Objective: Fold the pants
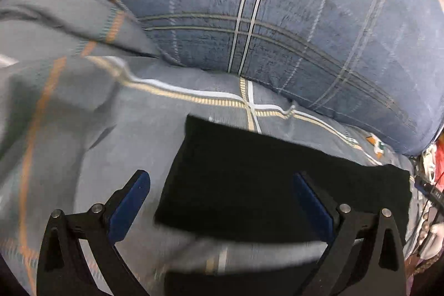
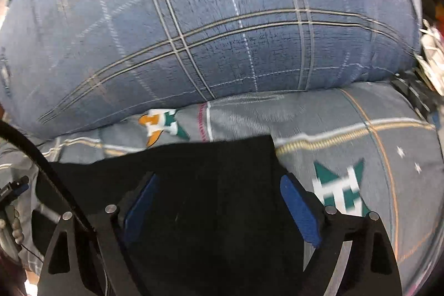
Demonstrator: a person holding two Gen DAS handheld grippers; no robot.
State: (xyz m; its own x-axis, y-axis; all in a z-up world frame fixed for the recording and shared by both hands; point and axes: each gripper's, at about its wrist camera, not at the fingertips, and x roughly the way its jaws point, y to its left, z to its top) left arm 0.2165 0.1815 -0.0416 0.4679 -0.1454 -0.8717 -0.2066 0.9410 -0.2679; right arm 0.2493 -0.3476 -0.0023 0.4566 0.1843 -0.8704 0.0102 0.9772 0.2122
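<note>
The black pants (image 1: 249, 179) lie folded into a flat dark block on a grey bedsheet (image 1: 83, 129). In the left wrist view my left gripper (image 1: 222, 185) is open, its blue pads (image 1: 130, 207) spread wide above the block's left part, holding nothing. In the right wrist view the pants (image 2: 216, 185) fill the lower middle, with their right edge near my right pad. My right gripper (image 2: 219, 185) is open over the cloth, blue pads (image 2: 299, 212) apart, holding nothing.
A large blue plaid pillow (image 1: 277, 18) lies just beyond the pants, also in the right wrist view (image 2: 194, 32). The sheet (image 2: 360, 129) has teal and orange prints. Clutter (image 2: 430, 54) sits at the far right edge of the bed.
</note>
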